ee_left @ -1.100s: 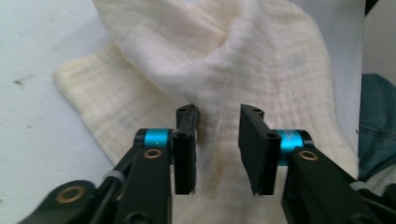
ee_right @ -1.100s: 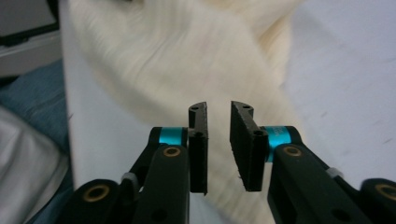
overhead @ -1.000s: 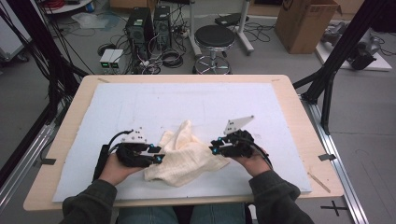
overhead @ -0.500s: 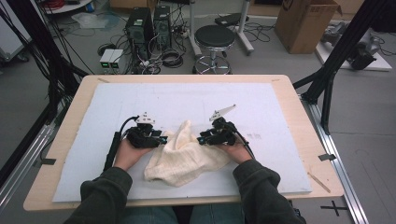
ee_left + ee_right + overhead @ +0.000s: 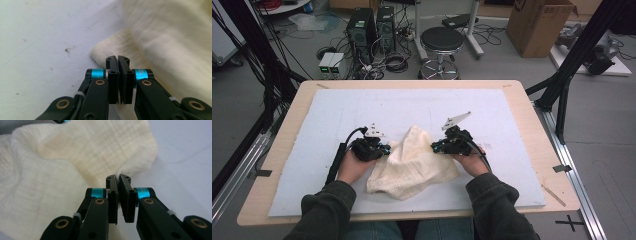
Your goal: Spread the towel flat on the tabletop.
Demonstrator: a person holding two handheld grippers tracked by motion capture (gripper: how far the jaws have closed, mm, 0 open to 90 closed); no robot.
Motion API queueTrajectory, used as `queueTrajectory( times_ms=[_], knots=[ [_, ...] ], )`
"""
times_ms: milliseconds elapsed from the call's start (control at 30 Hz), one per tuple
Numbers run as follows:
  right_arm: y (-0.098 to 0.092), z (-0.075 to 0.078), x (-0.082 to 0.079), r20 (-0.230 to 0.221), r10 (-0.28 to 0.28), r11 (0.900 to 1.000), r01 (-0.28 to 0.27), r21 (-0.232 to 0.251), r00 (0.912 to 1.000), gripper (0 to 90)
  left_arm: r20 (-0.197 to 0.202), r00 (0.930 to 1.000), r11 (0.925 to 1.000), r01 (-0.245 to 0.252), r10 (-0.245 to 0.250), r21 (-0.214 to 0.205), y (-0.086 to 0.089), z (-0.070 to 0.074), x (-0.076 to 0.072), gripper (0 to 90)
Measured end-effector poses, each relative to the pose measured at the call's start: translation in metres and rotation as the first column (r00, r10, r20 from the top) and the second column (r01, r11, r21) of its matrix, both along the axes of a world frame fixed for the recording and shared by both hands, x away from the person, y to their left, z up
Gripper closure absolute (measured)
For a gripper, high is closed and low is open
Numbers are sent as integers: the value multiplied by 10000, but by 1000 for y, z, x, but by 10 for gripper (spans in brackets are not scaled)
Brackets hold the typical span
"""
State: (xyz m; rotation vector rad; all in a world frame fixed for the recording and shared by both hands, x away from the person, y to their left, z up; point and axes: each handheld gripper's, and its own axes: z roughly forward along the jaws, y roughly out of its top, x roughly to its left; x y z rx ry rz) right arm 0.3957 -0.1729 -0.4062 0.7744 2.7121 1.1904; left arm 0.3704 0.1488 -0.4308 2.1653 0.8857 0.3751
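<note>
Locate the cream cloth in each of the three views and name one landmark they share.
High view: cream cloth lies low at centre, between both grippers.
Left gripper view: cloth covers the right side.
Right gripper view: cloth covers left and centre.
Shared landmark: the pale blue table mat beneath it.

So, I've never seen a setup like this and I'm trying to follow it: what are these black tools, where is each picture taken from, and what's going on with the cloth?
A person sits at a table holding a hand-operated two-jaw gripper in each hand. The high view looks down from above; there the left gripper and right gripper sit at either side of a crumpled cream cloth lying on a white mat. The other two pictures come from cameras riding on each gripper, looking along its black jaws. Both grippers' jaws have just been closing, and each pair now pinches an edge of the cloth.
</note>
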Motion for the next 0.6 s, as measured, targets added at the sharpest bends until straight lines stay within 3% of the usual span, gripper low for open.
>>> queueTrajectory(
  times_ms=[200, 267, 333, 400, 500, 600],
  knots=[
    [-23, 18, 13, 699, -1087, 9941, 1082, 111, 9916, 853, 225, 9971, 9965, -717, 727, -418, 5, 2, 9, 868],
    [-24, 15, 22, 788, -1480, 9879, 1510, -342, 9858, 849, 142, 9953, 9932, -945, 957, -674, 7, 0, 13, 864],
    [-25, 5, 31, 195, -1575, 9868, 1581, -348, 9873, 768, 40, 9940, 9905, -1089, 1096, -835, 9, -1, 15, 803],
    [-26, -1, 34, 42, -1774, 9837, 1775, -284, 9841, 704, 19, 9933, 9885, -1151, 1158, -980, 12, -2, 17, 733],
    [-25, -3, 37, 91, -1832, 9831, 1832, 56, 9830, 627, 44, 9874, 9799, -1564, 1581, -1236, 14, -3, 20, 613],
    [-21, -8, 42, 92, -1838, 9830, 1838, 5, 9829, 579, -73, 9843, 9790, -1762, 1764, -1024, 14, -8, 24, 588]
  ],
)
